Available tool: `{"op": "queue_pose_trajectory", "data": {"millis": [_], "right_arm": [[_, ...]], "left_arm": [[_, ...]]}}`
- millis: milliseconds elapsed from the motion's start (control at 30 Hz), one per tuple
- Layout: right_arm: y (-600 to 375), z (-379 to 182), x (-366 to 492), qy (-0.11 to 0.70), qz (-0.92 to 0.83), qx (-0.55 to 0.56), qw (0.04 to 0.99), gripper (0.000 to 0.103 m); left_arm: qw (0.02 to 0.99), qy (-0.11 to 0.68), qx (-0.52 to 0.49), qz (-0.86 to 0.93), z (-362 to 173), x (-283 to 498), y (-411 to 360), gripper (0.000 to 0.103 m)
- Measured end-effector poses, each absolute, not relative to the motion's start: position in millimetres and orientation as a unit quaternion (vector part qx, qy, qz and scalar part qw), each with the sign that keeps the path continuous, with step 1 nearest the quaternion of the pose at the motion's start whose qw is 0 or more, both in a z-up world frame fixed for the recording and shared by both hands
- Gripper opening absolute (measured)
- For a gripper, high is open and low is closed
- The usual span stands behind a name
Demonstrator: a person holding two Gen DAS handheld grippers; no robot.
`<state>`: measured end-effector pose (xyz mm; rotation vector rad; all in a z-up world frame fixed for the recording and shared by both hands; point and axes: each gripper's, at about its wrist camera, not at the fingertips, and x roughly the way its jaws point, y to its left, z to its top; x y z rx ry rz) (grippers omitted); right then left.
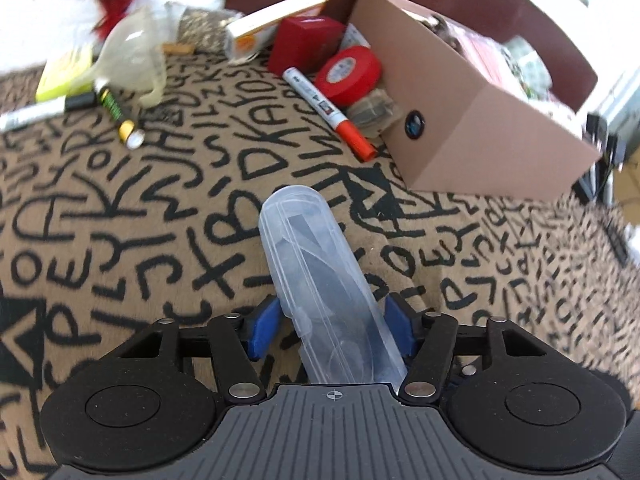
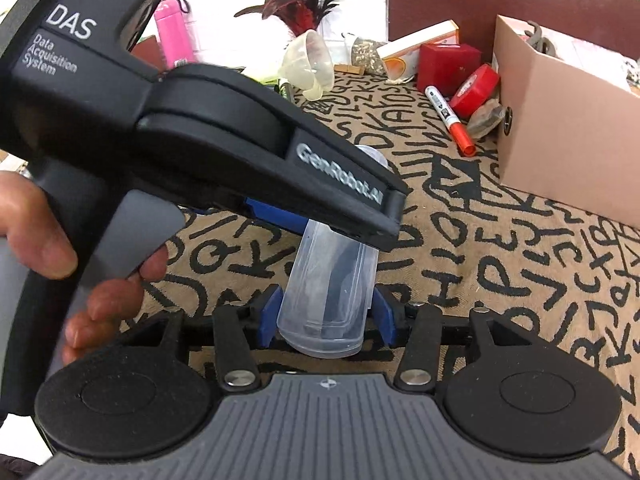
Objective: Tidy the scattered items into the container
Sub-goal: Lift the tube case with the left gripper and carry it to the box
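Observation:
A clear plastic case (image 1: 320, 280) with dark contents is held between both grippers above the letter-patterned cloth. My left gripper (image 1: 332, 328) is shut on one end of it. My right gripper (image 2: 326, 316) is shut on the other end (image 2: 332, 292); the left gripper's black body (image 2: 240, 140) crosses over the case in the right wrist view. The cardboard box (image 1: 472, 120) stands at the upper right, with several items inside; it also shows in the right wrist view (image 2: 560, 128).
Beside the box lie a red tape roll (image 1: 348, 72), an orange-capped marker (image 1: 328, 112), a red block (image 1: 304, 40) and a white carton (image 1: 276, 20). At the left are a clear funnel (image 1: 132, 52), a battery (image 1: 120, 116) and a yellow pad (image 1: 64, 72). A pink bottle (image 2: 176, 32) stands behind.

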<state>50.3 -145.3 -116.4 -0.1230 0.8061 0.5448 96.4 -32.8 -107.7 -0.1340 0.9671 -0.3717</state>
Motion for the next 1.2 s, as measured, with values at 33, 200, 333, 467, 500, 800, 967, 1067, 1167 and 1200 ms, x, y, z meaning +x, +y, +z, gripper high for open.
{"op": "queue_pose_trajectory", "data": {"millis": [33, 200, 333, 467, 500, 800, 967, 1067, 1167, 1200], "right_arm": [[-145, -117, 52, 0.388, 0.261, -0.059, 0.882, 0.055], [-144, -120, 60, 0.387, 0.262, -0.059, 0.882, 0.057], [-144, -121, 61, 0.382, 0.264, -0.062, 0.883, 0.057], [-148, -118, 56, 0.377, 0.263, -0.045, 0.887, 0.056], [-148, -117, 53, 0.376, 0.264, -0.044, 0.887, 0.055], [-171, -93, 31, 0.342, 0.251, -0.036, 0.905, 0.055], [-191, -68, 24, 0.3, 0.233, -0.032, 0.924, 0.055], [-204, -52, 23, 0.272, 0.223, -0.032, 0.936, 0.055], [-219, -36, 26, 0.245, 0.211, -0.03, 0.946, 0.055], [-223, -31, 28, 0.237, 0.207, -0.03, 0.949, 0.055]], "left_arm": [[0.868, 0.459, -0.058, -0.179, -108, 97, -34, 0.061], [0.868, 0.458, -0.063, -0.182, -109, 100, -33, 0.064], [0.872, 0.451, -0.055, -0.184, -110, 98, -36, 0.063], [0.87, 0.453, -0.083, -0.178, -108, 89, -30, 0.061], [0.87, 0.452, -0.085, -0.176, -107, 86, -31, 0.061], [0.883, 0.417, -0.092, -0.193, -72, 67, -57, 0.06], [0.896, 0.38, -0.08, -0.214, -39, 64, -80, 0.06], [0.901, 0.362, -0.076, -0.228, -19, 68, -94, 0.06], [0.907, 0.34, -0.07, -0.239, 1, 74, -113, 0.06], [0.908, 0.332, -0.067, -0.244, 8, 77, -119, 0.06]]}}
